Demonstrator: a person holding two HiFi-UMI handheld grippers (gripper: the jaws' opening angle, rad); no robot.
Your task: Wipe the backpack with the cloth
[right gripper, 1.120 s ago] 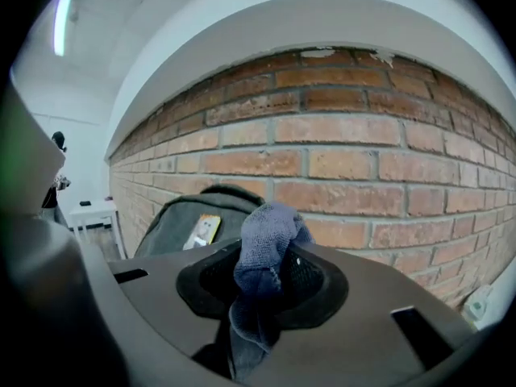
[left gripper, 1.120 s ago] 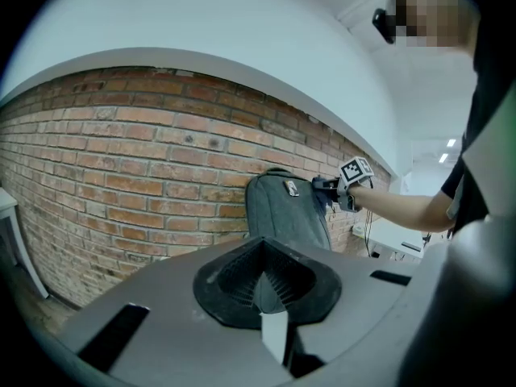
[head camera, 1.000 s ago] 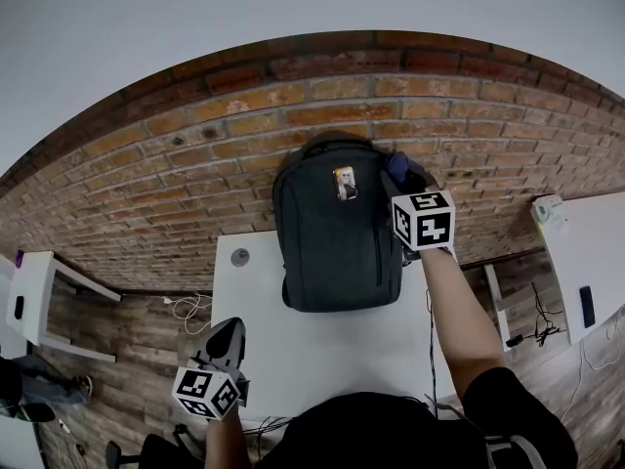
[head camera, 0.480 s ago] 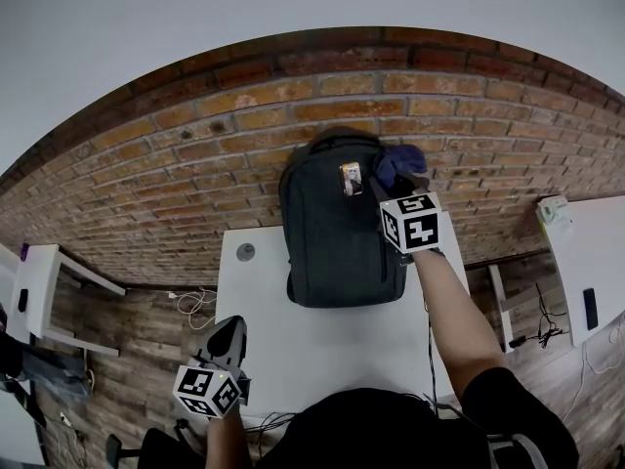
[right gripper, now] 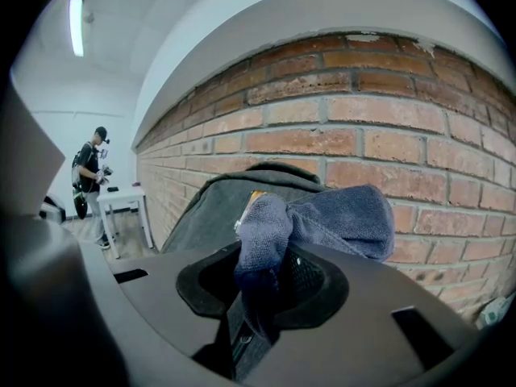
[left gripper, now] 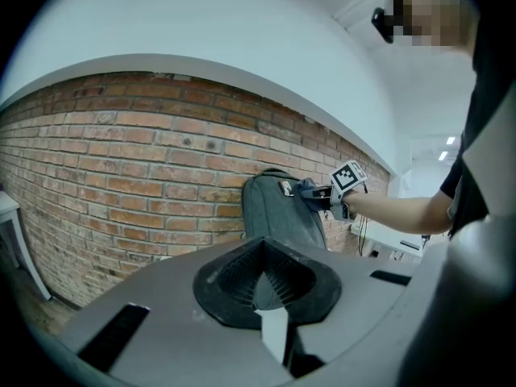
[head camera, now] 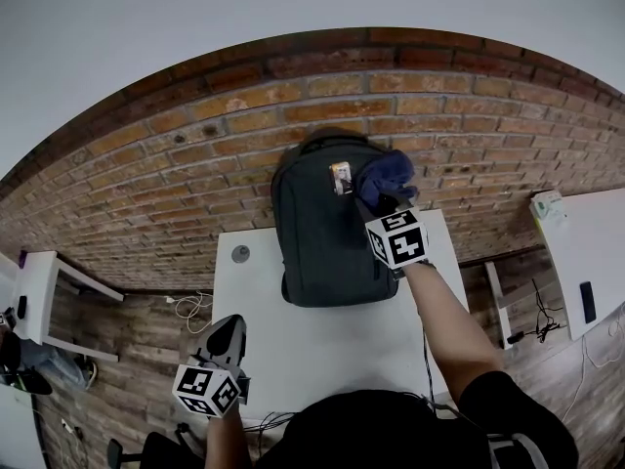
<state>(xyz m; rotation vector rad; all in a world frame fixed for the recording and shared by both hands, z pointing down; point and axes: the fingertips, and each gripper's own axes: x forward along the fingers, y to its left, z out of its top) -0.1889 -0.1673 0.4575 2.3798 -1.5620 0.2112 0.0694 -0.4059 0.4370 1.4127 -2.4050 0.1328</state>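
One backpack (head camera: 325, 237) upright, long axis vertical

A: Left side?
B: Left gripper (head camera: 228, 332) sat near, low at the left, jaws together with nothing between them.
A: And the right?
B: Right arm (head camera: 444, 320) was stretched out far. Right gripper (head camera: 381, 203) pointed far, jaws clamped on the cloth (head camera: 384, 176), which bunched past the tips.

Blue cloth (right gripper: 339, 216) between jaws of right hand-held gripper (right gripper: 262, 276), grey backpack (right gripper: 208, 210) just beyond.
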